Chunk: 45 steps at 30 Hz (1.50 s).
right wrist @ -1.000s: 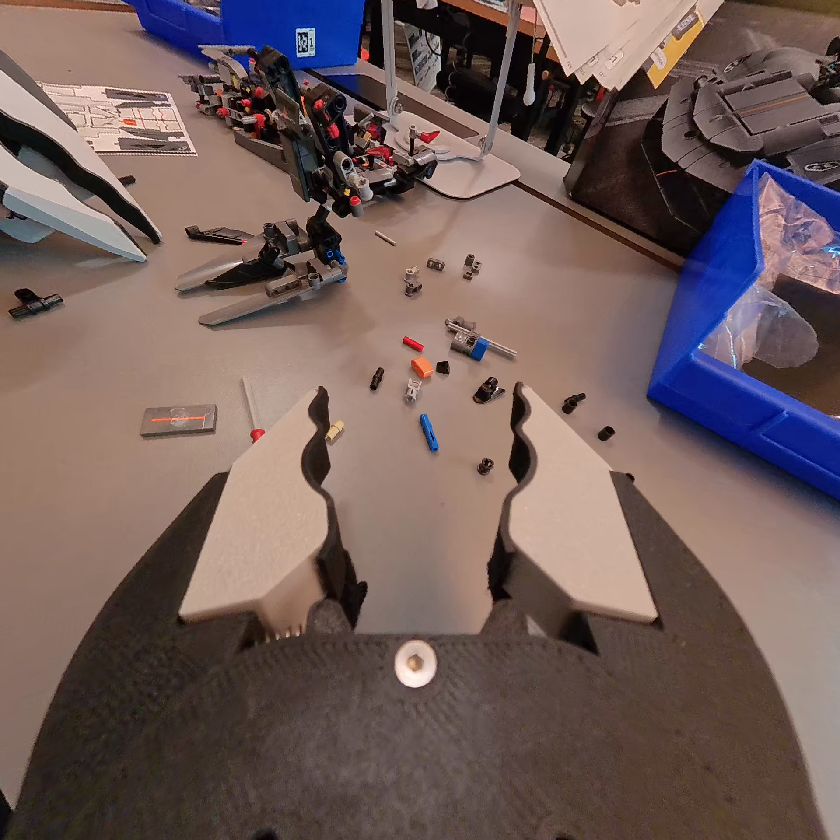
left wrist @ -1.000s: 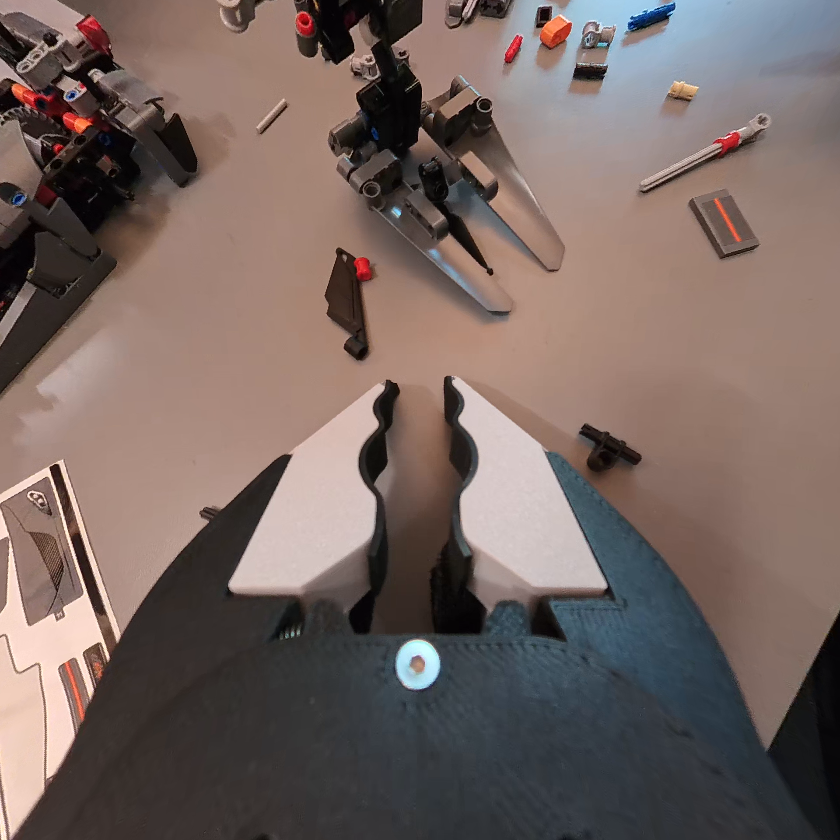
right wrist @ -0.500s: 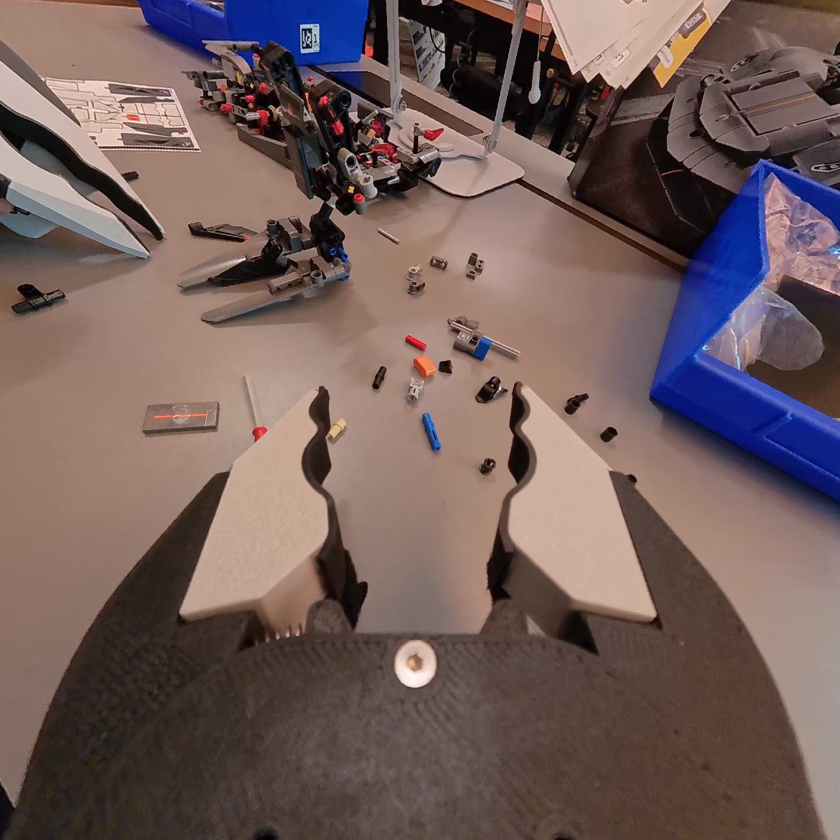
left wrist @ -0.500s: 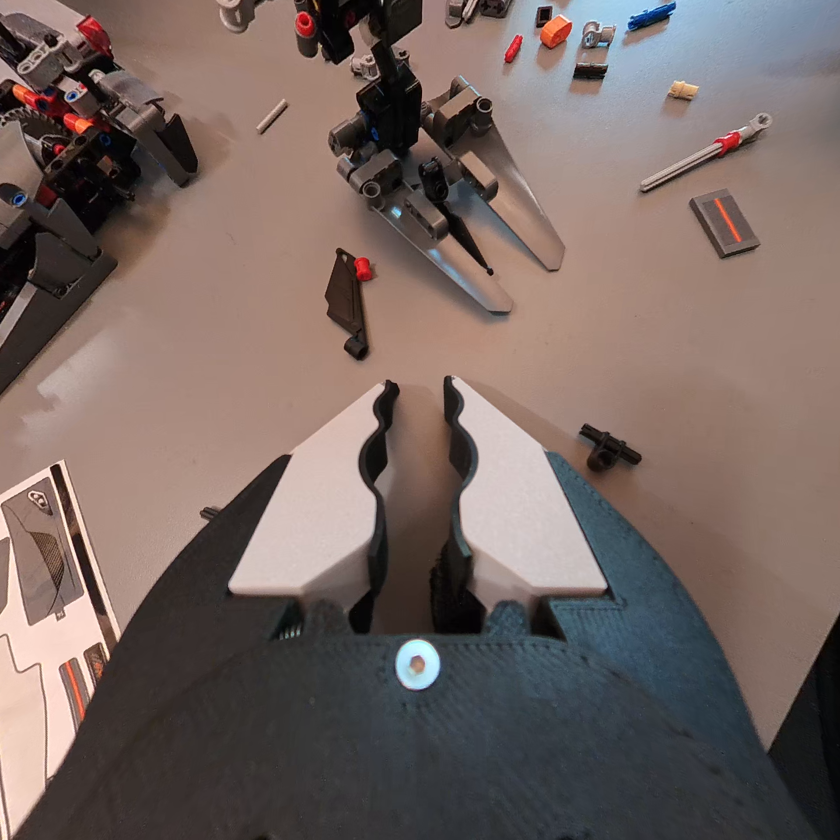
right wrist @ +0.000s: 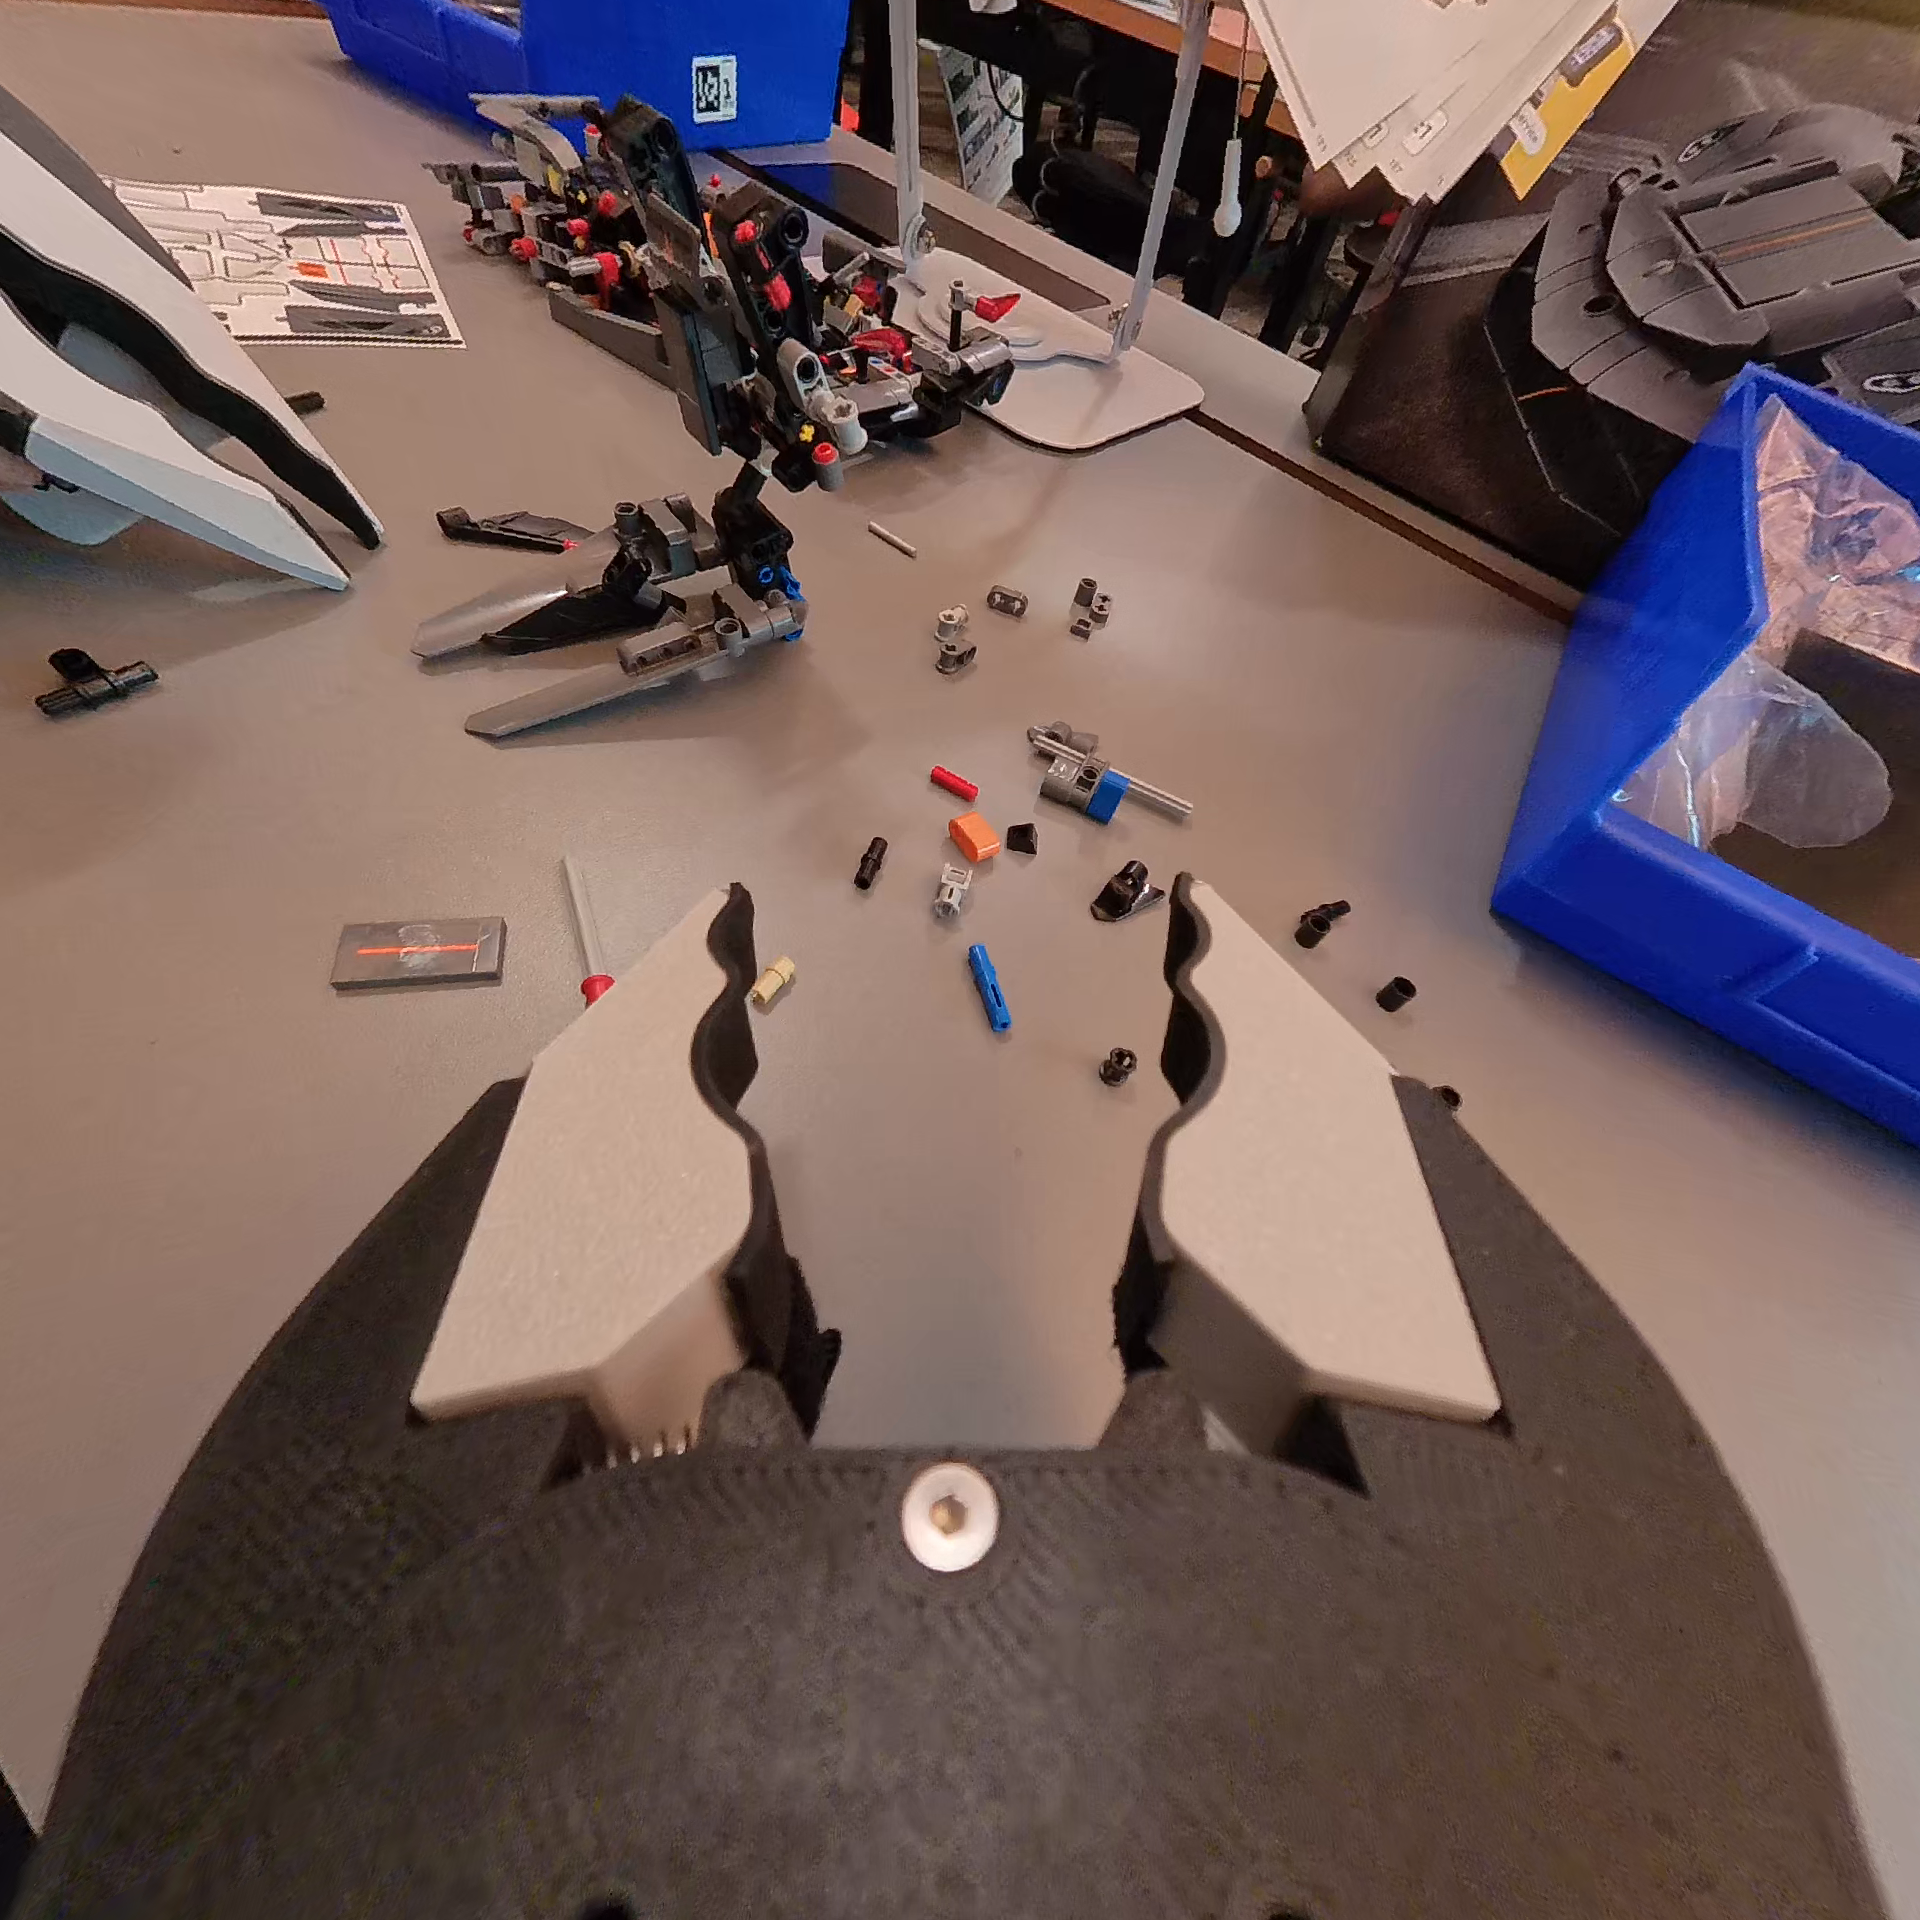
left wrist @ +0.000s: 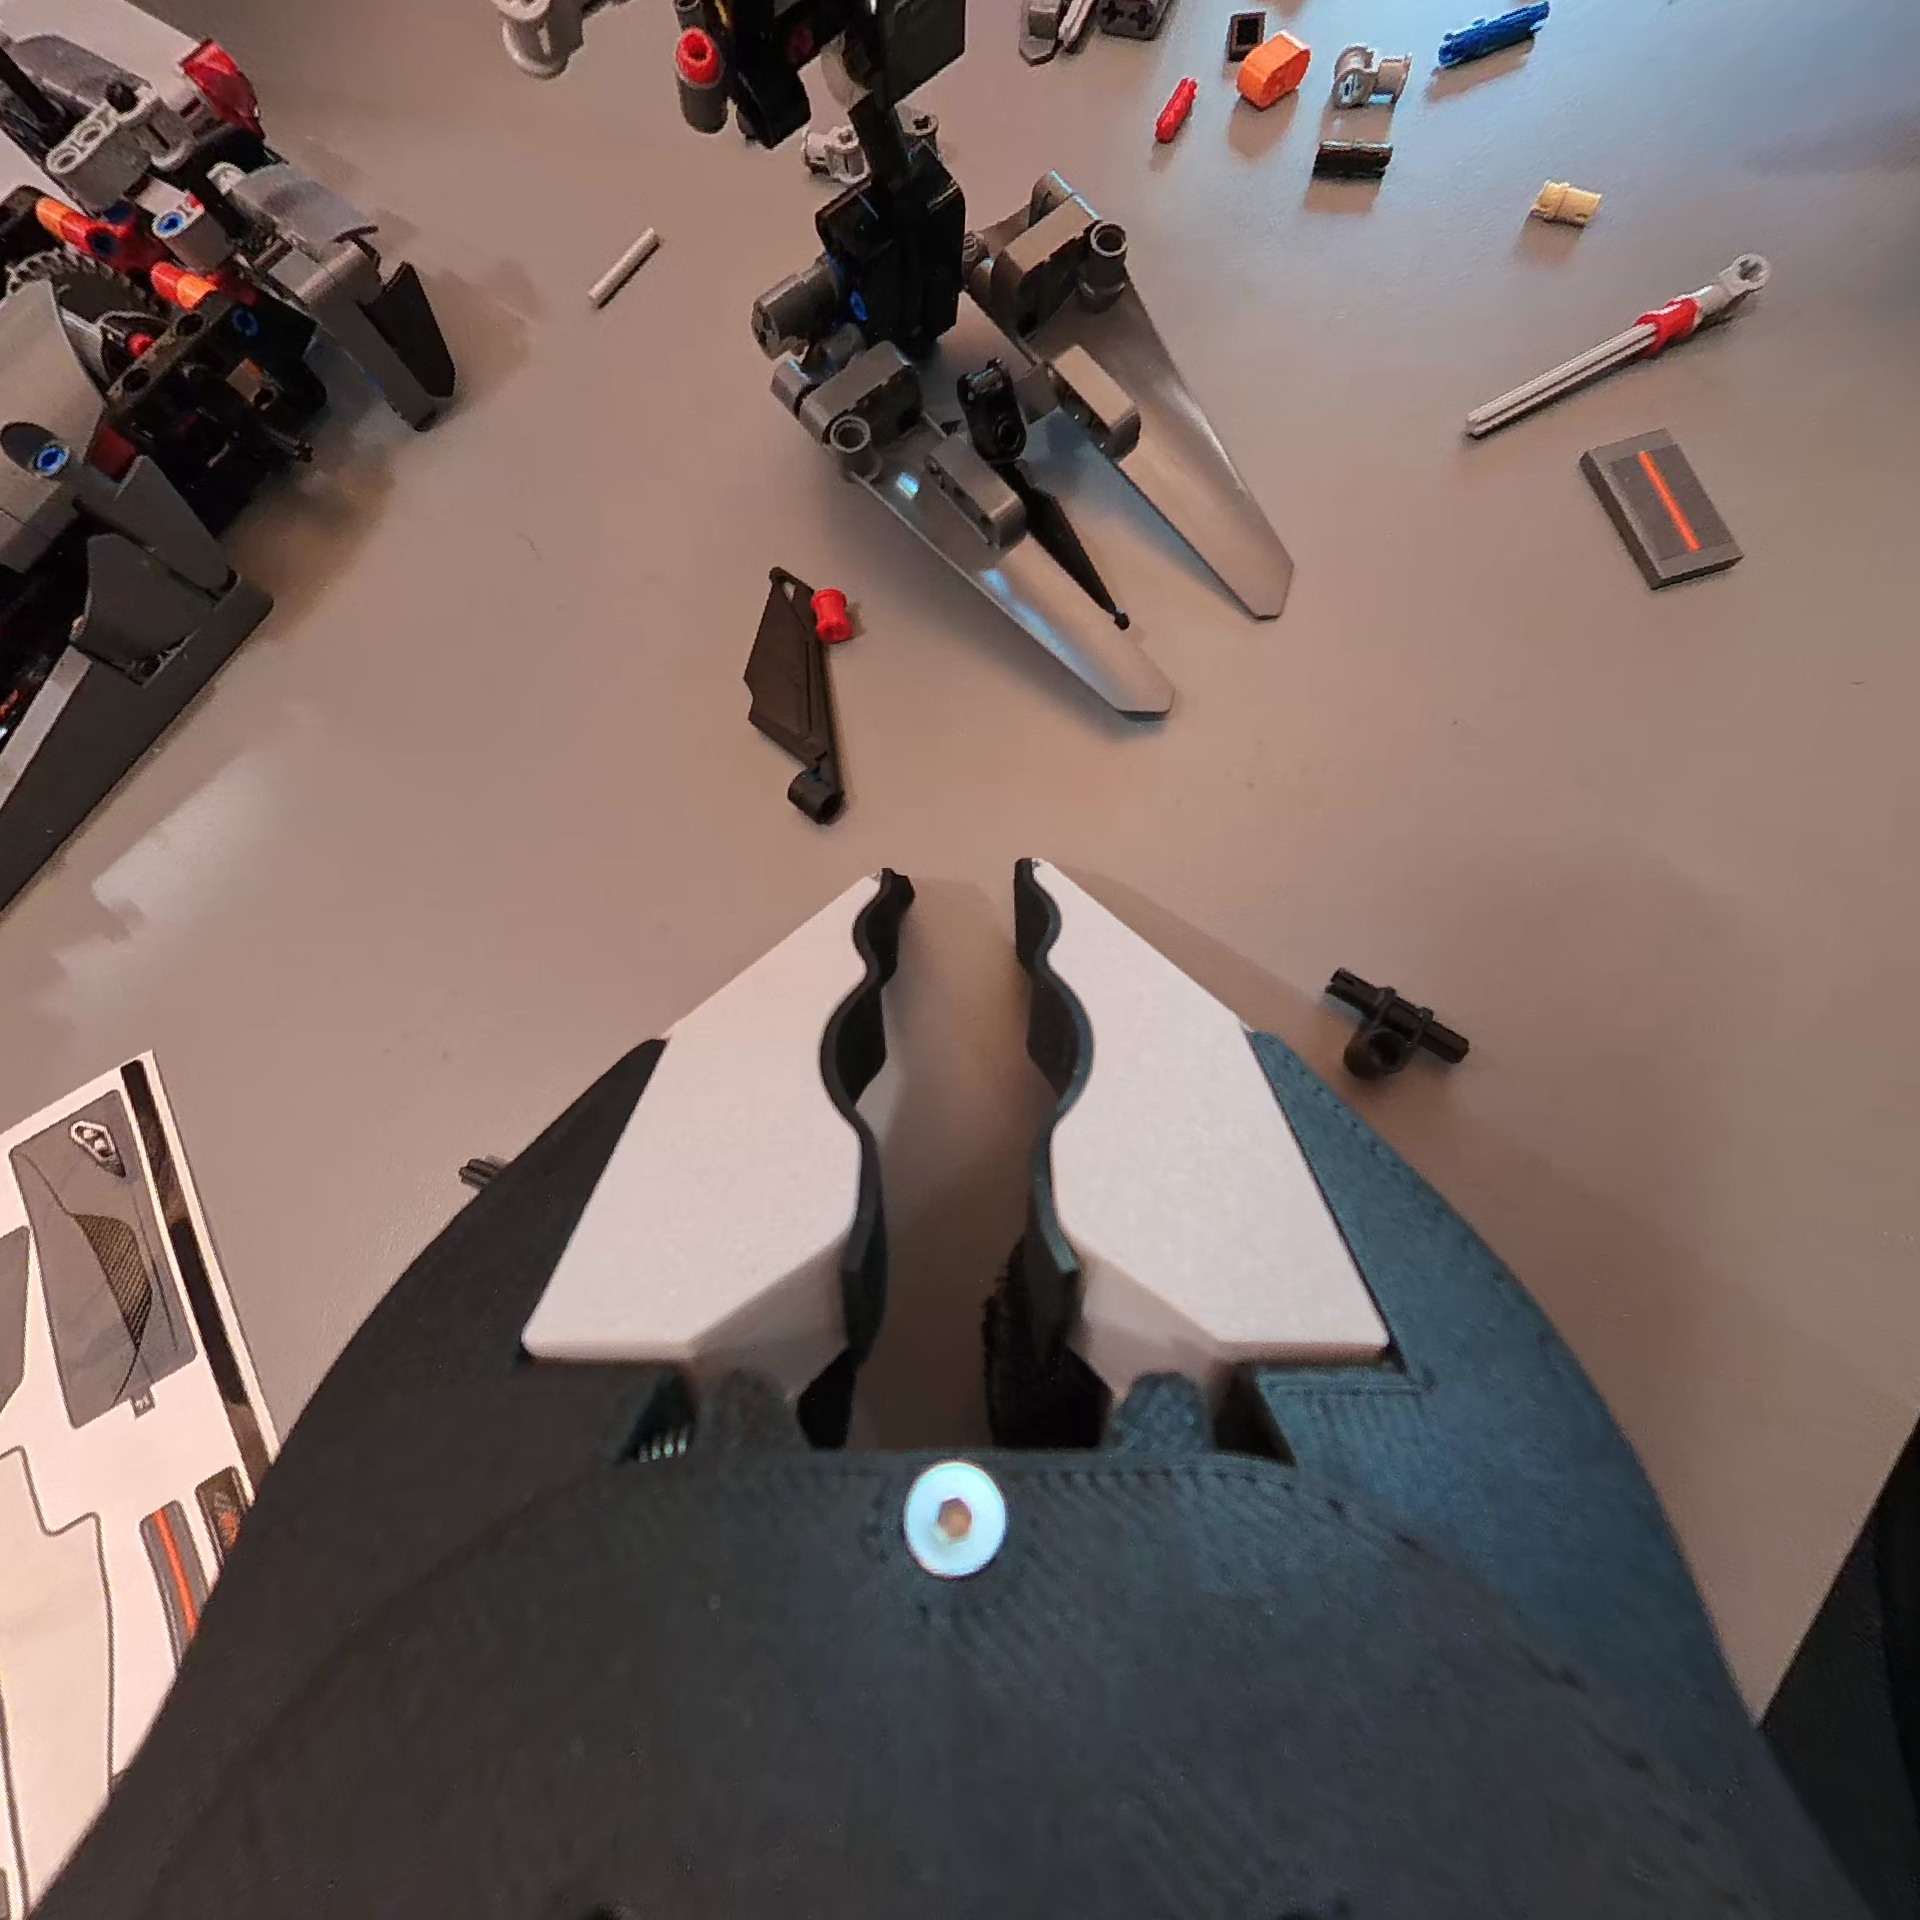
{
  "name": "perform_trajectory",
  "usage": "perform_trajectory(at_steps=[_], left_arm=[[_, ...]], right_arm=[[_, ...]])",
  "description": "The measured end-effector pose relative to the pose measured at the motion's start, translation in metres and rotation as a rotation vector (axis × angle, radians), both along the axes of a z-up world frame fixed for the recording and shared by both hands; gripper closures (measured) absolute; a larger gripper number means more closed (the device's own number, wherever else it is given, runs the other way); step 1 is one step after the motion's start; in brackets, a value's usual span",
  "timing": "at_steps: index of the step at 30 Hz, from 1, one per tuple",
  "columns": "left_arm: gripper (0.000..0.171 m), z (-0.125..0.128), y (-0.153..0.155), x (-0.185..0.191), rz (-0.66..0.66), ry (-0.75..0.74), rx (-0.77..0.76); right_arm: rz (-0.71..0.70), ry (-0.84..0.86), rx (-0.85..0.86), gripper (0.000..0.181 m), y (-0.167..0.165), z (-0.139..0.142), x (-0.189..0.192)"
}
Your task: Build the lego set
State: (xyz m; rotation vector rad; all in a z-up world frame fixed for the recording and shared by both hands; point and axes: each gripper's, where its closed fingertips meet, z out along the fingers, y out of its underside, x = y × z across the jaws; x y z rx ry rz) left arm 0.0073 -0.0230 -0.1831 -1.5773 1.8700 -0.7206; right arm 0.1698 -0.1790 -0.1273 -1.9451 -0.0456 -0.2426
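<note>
My left gripper [left wrist: 961, 878] is empty, its fingers a narrow gap apart, low over the grey table. Ahead of it lie a black panel with a red pin [left wrist: 795, 686] and a grey winged sub-assembly [left wrist: 997, 416]. A black connector [left wrist: 1392, 1034] lies to its right. My right gripper [right wrist: 961, 899] is wide open and empty above small loose parts: a blue pin [right wrist: 987, 987], a tan pin [right wrist: 772, 980] and an orange piece [right wrist: 974, 836]. The winged sub-assembly [right wrist: 623, 623] joins the large dark build [right wrist: 727, 312]. The left gripper [right wrist: 348, 561] shows at far left.
A dark tile with a red stripe [right wrist: 419, 953] and a grey axle [right wrist: 585, 925] lie left of the right gripper. A blue bin [right wrist: 1714, 831] stands at right, with the set's box [right wrist: 1662, 260] behind it. A sticker sheet [left wrist: 94, 1299] lies at left. The table edge [left wrist: 1818, 1558] is near right. To the black connector [left wrist: 1392, 1034]: left tips about 7 cm, right tips about 20 cm. Seen from the right wrist view [right wrist: 88, 677] as well. The orange piece [right wrist: 974, 836] lies some 8 cm from my right tips, 20 cm from my left tips. The left camera catches it too, in the left wrist view [left wrist: 1280, 62].
The right gripper has drifted very slightly. The left gripper and all the parts have stayed where they were.
</note>
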Motion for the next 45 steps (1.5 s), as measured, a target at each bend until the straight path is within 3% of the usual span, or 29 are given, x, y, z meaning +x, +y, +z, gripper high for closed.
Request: perform_trajectory(at_steps=[8, 14, 21, 25, 28, 32, 35, 40, 45], left_arm=[[0.151, 0.0, 0.0, 0.0, 0.0, 0.002, -0.011], [0.151, 0.0, 0.0, 0.0, -0.001, 0.002, -0.01], [0.151, 0.0, 0.0, 0.0, -0.001, 0.0, -0.002], [0.151, 0.0, 0.0, 0.0, -0.001, 0.002, -0.013], [0.151, 0.0, 0.0, 0.0, -0.001, 0.002, -0.015], [0.15, 0.0, 0.0, 0.0, -0.001, 0.003, -0.019], [0.133, 0.002, 0.001, 0.001, 0.004, -0.005, -0.016], [0.124, 0.04, 0.003, 0.023, -0.017, -0.17, -0.042], [0.112, 0.092, 0.012, 0.068, -0.112, -0.321, 0.001]], right_arm=[[0.094, 0.06, 0.003, 0.11, 0.01, 0.004, -0.014], [0.301, 0.092, -0.018, 0.106, 0.072, 0.035, -0.034], [0.502, 0.215, -0.16, 0.107, 0.136, 0.018, -0.047], [0.572, 0.156, -0.194, 0.116, 0.155, 0.012, -0.058], [0.602, 0.085, -0.215, 0.145, 0.162, 0.009, -0.063], [0.624, 0.049, -0.19, 0.155, 0.163, 0.011, -0.065], [0.625, 0.022, -0.145, 0.156, 0.163, 0.012, -0.067], [0.632, 0.035, -0.103, 0.156, 0.162, 0.012, -0.065], [0.662, 0.084, -0.078, 0.155, 0.161, 0.014, -0.065]])
